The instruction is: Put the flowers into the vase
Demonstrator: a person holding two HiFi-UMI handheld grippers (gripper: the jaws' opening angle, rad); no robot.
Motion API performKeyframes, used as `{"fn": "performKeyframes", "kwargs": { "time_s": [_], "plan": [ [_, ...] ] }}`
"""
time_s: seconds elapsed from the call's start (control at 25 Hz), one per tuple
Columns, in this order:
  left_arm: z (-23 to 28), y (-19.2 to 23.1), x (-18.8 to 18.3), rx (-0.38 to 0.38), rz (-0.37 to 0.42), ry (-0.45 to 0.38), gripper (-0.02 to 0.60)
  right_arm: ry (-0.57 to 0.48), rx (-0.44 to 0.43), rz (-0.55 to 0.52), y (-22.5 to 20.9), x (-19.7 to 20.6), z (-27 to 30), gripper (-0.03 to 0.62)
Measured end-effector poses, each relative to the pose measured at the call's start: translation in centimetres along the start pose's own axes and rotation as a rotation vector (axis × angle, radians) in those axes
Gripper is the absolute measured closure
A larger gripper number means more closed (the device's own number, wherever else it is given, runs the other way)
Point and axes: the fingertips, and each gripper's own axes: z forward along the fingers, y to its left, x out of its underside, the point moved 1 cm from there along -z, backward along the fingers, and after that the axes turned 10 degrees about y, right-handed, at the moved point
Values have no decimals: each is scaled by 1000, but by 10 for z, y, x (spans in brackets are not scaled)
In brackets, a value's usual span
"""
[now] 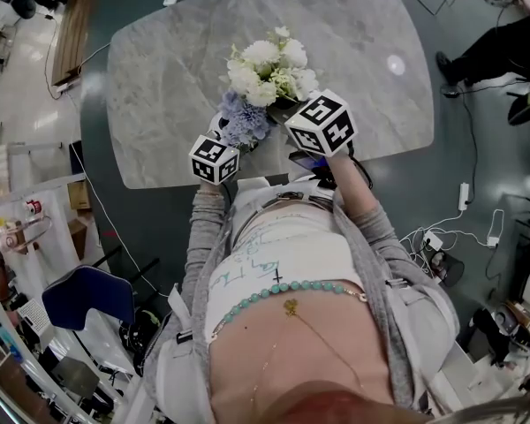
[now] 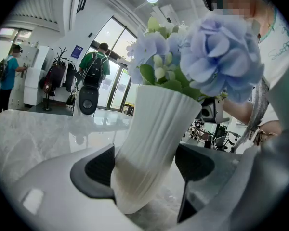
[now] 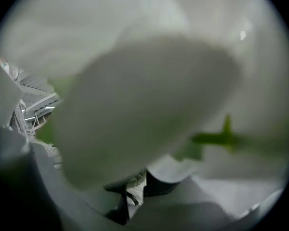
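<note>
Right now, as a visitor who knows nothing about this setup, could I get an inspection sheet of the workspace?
Surface: grey marble table, holding only the job's things.
Job's things: white ribbed vase towards the near edge, with blue flowers already in it; white flowers bunched just beyond them.
Clutter: nothing seen on the table.
Grippers: left gripper has its jaws against both sides of the vase; right gripper has its jaws closed on what looks like a stem of the white flowers, and blurred petals fill its view.
Cables: white cables on the floor to the right.
Surroundings: blue chair; person with a backpack by glass doors.
</note>
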Motion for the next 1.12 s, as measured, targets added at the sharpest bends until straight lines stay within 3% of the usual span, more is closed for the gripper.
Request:
{"fn": "performKeyframes", "kwargs": {
  "time_s": [0.68,1.0,1.12],
  "plan": [
    [-1,-2,0,-8,-7,16,202,98,34,-59,5,11,5,555],
    [-4,-2,1,-8,-10,19,202,162,48,-56,6,17,-12,430],
    [-1,-1,1,-9,-11,20,202,192,58,-72,0,24,-22,430]
  ]
}}
